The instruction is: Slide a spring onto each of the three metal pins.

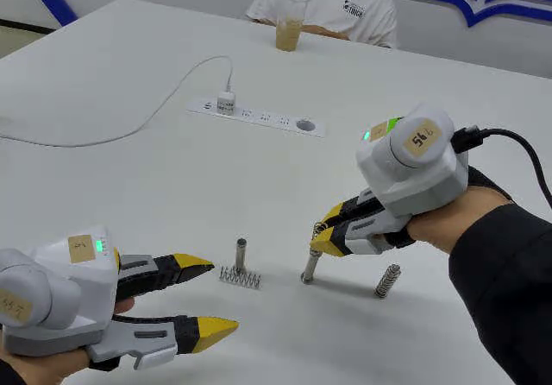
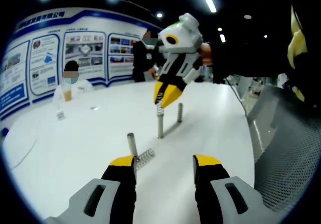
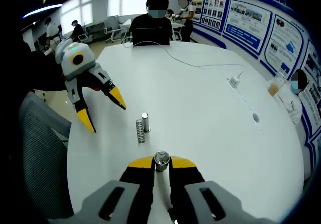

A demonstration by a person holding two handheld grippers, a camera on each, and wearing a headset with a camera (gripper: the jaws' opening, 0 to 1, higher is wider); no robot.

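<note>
As our right gripper [image 1: 321,240] pinches a spring [image 3: 160,159] over the middle pin [image 1: 309,268], our left gripper [image 1: 222,295] hangs open. The third pin [image 1: 387,280] looks done, and the last spring [image 1: 240,276] lies loose.

Silver spring [image 3: 161,160], white table [image 3: 200,108]

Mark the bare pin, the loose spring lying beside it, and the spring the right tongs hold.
bare pin [image 1: 241,253], head view, middle of its shaft
loose spring [image 1: 240,276], head view, middle of its coils
gripped spring [image 3: 161,159], right gripper view, its round open end
</note>
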